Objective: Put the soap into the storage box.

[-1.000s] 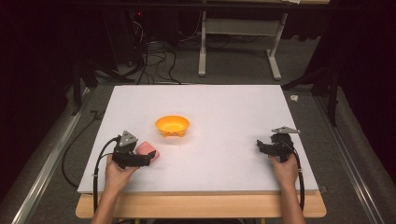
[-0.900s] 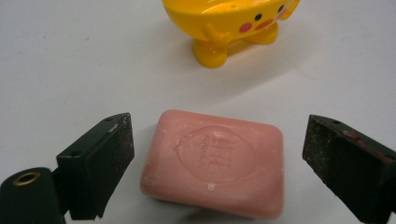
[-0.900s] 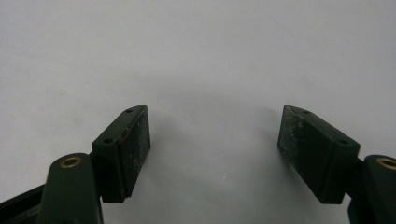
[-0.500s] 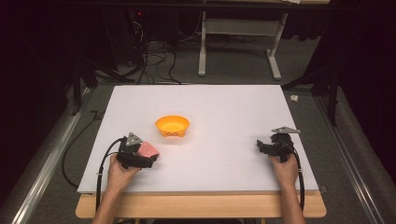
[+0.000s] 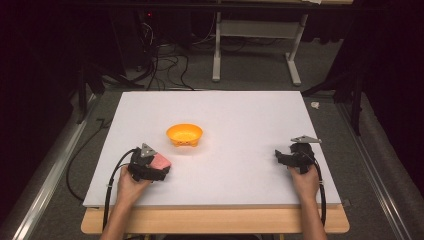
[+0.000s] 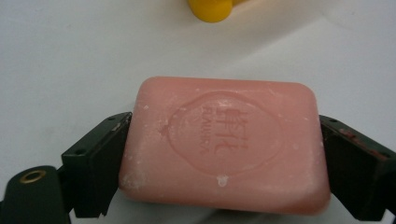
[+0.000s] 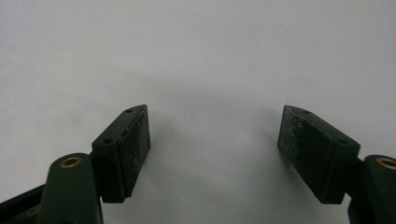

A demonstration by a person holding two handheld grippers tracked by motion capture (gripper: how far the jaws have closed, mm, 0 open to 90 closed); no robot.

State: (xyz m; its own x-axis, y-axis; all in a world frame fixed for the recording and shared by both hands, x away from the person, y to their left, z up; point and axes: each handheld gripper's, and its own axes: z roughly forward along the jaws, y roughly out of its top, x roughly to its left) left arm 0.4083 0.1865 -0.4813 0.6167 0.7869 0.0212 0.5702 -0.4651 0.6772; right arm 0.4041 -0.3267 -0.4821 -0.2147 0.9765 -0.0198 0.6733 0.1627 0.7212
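Pink soap bar [image 6: 223,145] sits between the jaws of the left hand-held gripper [image 5: 152,167], flat on the white tabletop [image 5: 240,120], near the front left corner. Left gripper view: both black pads touch the short ends of the bar, embossed oval stamp facing up, so the grip is on. Jaws have just been closing, with the soap between them; in the earlier frames the same gripper sat at the bar with the jaws wider. Compared with a second ago the left hand has crept slightly forward and right over the soap, which now shows in the high view as a pink patch at the gripper's front edge [image 5: 161,161]; before it stuck out more to the right of the gripper. Soap itself looks to be on roughly the same spot of the tabletop. Orange bowl [image 5: 184,135] stands upright just beyond and to the right of the soap, apart from it, unchanged; its yellow-orange base peeks in at the top of the left gripper view [image 6: 211,9]. Right hand-held gripper [image 5: 285,156] rests near the right edge of the tabletop, well apart from bowl and soap, same place as before. Right gripper view: jaws spread wide, bare white surface between them, holding nothing.
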